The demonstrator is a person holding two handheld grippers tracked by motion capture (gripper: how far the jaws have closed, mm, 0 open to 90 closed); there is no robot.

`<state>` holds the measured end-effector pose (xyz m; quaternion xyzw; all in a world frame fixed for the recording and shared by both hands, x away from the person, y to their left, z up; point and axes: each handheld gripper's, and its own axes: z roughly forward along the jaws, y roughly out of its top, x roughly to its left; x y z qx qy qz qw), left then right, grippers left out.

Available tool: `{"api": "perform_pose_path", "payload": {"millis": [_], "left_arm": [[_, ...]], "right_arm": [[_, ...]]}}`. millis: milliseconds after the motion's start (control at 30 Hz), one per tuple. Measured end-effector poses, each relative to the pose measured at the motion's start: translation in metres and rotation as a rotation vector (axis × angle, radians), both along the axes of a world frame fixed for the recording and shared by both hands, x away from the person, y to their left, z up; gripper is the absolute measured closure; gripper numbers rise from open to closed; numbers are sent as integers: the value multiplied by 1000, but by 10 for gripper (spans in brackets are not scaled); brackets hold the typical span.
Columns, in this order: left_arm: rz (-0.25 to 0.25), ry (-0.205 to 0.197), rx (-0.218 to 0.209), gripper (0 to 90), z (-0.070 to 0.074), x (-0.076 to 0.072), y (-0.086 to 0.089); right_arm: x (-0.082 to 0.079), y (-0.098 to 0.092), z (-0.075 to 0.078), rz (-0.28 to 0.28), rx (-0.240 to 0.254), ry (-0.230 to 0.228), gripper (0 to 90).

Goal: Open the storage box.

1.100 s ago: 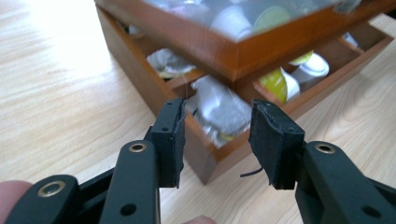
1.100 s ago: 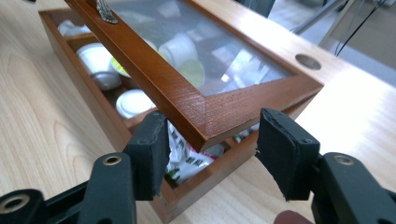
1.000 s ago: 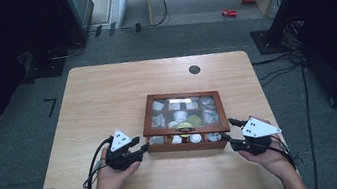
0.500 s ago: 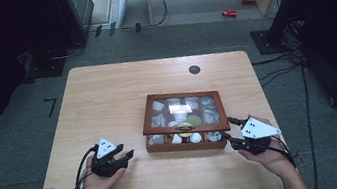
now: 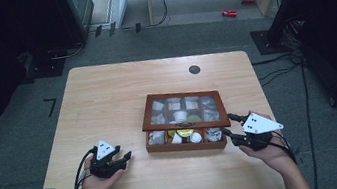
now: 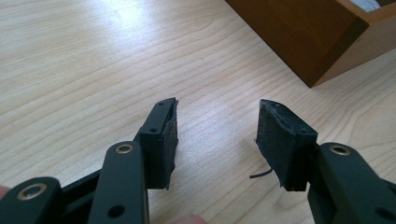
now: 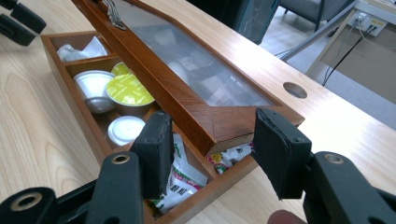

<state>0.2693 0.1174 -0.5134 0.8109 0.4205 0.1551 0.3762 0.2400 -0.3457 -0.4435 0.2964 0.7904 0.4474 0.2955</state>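
Right gripper (image 7: 210, 140) pads straddle the lid's (image 7: 187, 93) raised near-right corner; whether they pinch it is unclear.
The right gripper view shows capsules (image 7: 128, 91) under the tilted lid; box (image 5: 186, 145) runs left-right. Left gripper (image 6: 217, 135), just opening, holds nothing.

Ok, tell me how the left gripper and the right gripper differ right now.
The left gripper sits apart from the wooden box, over bare table; the right gripper is at the box's right front corner. The left gripper's jaws, which have just been opening, have nothing between them; the right gripper's jaws straddle the corner of the raised glass lid without visibly pressing it. Both are black, hand-held, and point toward the box.
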Motion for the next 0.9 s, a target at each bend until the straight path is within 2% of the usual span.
{"api": "perform_pose_path", "payload": {"millis": [133,167,300,367,433,533,800,900], "left_arm": [[6,4,15,467,-3,0,-2],[6,-7,21,455,-4,-1,-4],[6,-11,24,420,-4,-2,-6],[5,-13,36,362,-5,-3,-9],[4,-12,38,345,-4,-3,-9],[6,-4,22,343,-4,-2,-8],[11,3,10,344,-4,-1,-6],[13,4,8,344,-4,0,-6]], "right_arm": [[3,-1,5,3,5,-9,498],[4,-1,8,3,9,-13,502],[6,-2,12,6,11,-18,506],[8,-2,16,6,17,-20,512],[9,-3,17,8,19,-23,515],[12,-3,20,10,20,-33,530],[18,-5,28,-13,21,-57,581],[24,-6,34,-22,37,-65,596]]}}
